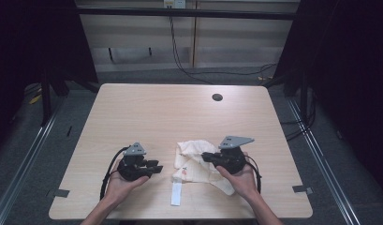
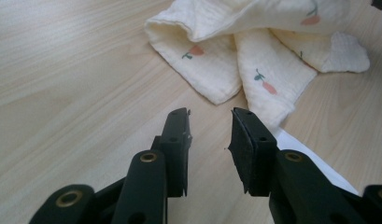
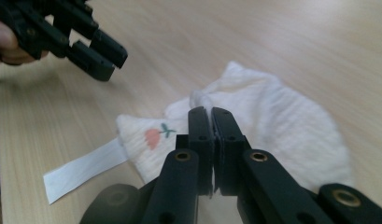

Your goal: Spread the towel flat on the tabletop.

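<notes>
I hold a gripper in each hand over a pale wooden surface (image 1: 180, 108), and the work in hand is a crumpled cream cloth (image 1: 198, 161) printed with small orange fruit, lying near the front edge between my two hands, closer to the right one. A white strip (image 1: 177, 193), perhaps a label or tape, runs out from under the cloth toward me. My right gripper (image 3: 211, 116) sits over the cloth with its jaws pressed together; in the right gripper view the tips meet just above a raised fold, and I see no fabric between them, so I judge them closed on nothing, though the very tips are hard to read. My left gripper (image 2: 209, 128) hovers just beside the cloth's near corner with its jaws partly open, a clear gap between them and nothing in it; the surface shows through. In the high view the left gripper (image 1: 140, 166) is apart from the cloth and the right gripper (image 1: 208, 157) is over its right half. I take this as the start: approaching the cloth to pick it up or spread it. Next, I think, the left jaws should move forward to a corner and close on one layer, while the right jaws open first, then pinch an edge.
</notes>
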### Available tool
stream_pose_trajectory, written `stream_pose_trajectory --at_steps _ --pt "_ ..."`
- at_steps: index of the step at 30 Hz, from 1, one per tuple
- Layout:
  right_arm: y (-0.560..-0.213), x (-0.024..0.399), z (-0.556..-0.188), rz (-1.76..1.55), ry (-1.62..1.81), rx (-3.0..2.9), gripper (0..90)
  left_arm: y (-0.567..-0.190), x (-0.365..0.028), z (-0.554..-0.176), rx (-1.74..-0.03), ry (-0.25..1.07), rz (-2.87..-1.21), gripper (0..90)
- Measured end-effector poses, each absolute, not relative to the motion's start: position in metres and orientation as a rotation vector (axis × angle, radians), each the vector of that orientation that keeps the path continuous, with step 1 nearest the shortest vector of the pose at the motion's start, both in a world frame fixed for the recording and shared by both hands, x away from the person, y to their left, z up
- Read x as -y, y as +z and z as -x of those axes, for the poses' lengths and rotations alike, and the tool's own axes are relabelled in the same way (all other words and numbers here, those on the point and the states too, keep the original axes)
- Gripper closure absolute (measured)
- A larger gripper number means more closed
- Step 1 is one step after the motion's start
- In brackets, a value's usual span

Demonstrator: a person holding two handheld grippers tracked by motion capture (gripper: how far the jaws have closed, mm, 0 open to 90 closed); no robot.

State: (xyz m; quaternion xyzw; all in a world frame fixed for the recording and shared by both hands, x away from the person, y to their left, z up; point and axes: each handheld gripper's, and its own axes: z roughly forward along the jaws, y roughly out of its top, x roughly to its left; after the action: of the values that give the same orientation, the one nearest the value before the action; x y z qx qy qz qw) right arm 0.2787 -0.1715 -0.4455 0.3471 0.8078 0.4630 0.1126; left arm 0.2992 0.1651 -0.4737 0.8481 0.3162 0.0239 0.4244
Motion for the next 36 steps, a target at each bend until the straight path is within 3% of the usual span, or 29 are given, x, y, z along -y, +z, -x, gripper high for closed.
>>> stream_pose_trajectory --at_steps 9,18,31,36 --pt "-0.435 0.212 -0.277 -1.100 1.344 -2.258 88.0 -0.469 -0.148 -0.316 -0.784 0.077 -2.126 62.2" --pt "-0.455 0.245 -0.270 -1.179 1.182 -2.282 88.0 -0.480 -0.123 -0.326 -0.777 0.052 -2.135 56.7" --pt "-0.474 0.266 -0.276 -1.315 1.106 -2.236 88.0 -0.490 -0.113 -0.331 -0.768 0.021 -2.141 57.8" --pt "-0.476 0.271 -0.277 -1.336 1.098 -2.230 87.9 -0.493 -0.106 -0.328 -0.728 0.014 -2.159 62.0"
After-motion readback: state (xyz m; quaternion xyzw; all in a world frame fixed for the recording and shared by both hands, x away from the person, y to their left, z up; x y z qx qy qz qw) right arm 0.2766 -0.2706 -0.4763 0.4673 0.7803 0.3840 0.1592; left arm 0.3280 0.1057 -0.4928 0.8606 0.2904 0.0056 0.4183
